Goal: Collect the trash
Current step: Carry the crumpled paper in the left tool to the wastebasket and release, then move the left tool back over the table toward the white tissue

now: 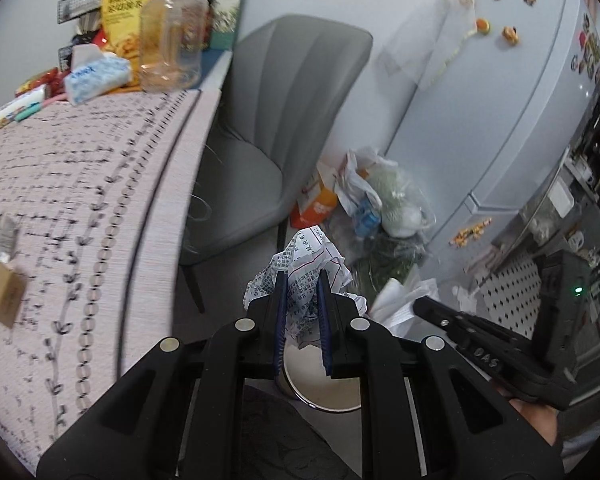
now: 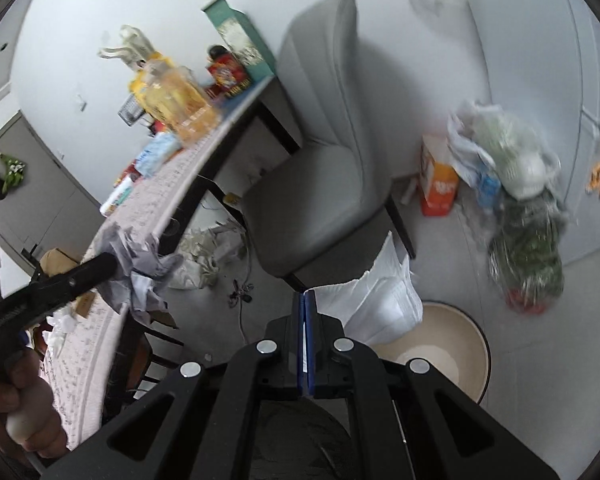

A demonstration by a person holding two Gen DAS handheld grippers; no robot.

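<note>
In the left wrist view my left gripper [image 1: 302, 280] is shut on a crumpled ball of printed paper [image 1: 300, 264], held over the floor just past the table's edge. Right below it stands a round bin [image 1: 324, 392] with a beige inside. My right gripper [image 2: 305, 294] is shut on a white sheet of paper [image 2: 380, 300] that hangs to the right, above the same bin [image 2: 452, 328]. Each view also shows the other gripper: the right one [image 1: 418, 304] with its white sheet [image 1: 396, 300], and the left one [image 2: 110, 264] with the crumpled ball [image 2: 136, 268].
A table with a pink patterned cloth [image 1: 80, 200] carries a clear jar [image 1: 172, 40], a tissue pack [image 1: 96, 76], a cardboard scrap [image 1: 2, 296] and a wrapper [image 1: 2, 236]. A grey chair [image 1: 268, 120] stands beside it. Filled plastic bags [image 2: 512, 184] and an orange carton [image 2: 438, 184] lie by the fridge [image 1: 500, 100].
</note>
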